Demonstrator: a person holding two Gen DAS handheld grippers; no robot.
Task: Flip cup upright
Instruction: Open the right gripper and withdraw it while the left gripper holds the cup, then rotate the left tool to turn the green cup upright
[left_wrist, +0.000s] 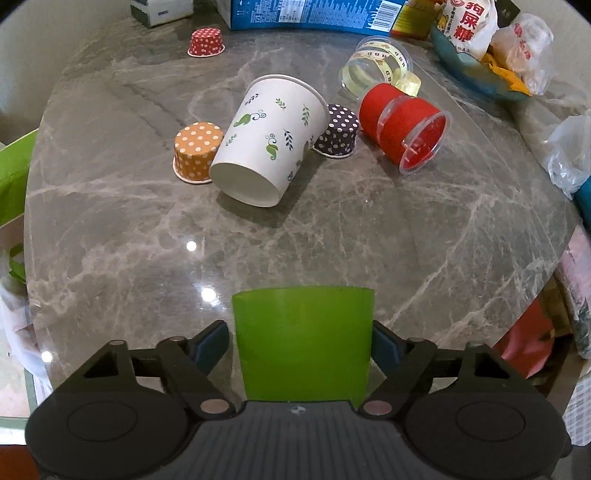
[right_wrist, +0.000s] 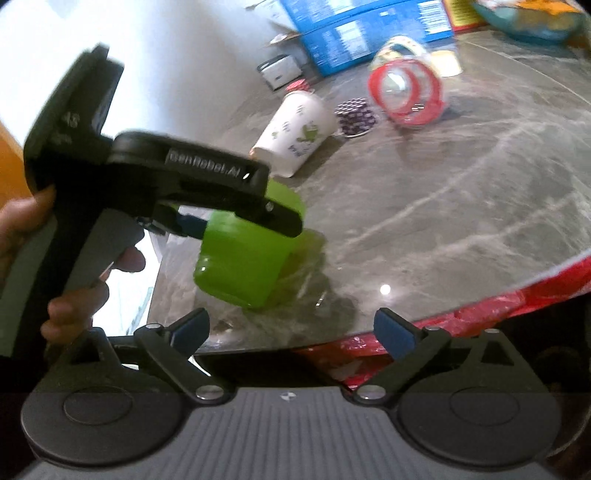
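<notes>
My left gripper (left_wrist: 301, 341) is shut on a green plastic cup (left_wrist: 303, 343), its blue pads against both sides. In the right wrist view the green cup (right_wrist: 240, 266) hangs tilted in the left gripper just above the marble table's near left edge, one end down toward the table. My right gripper (right_wrist: 291, 332) is open and empty, at the table's near edge, to the right of and below the cup.
A white leaf-print paper cup (left_wrist: 266, 140) lies on its side mid-table. Beside it stand an orange dotted cupcake liner (left_wrist: 195, 151) and a dark dotted one (left_wrist: 338, 131). Red-lined clear cups (left_wrist: 402, 127) lie on their sides. Boxes and a snack bowl (left_wrist: 476, 77) stand behind.
</notes>
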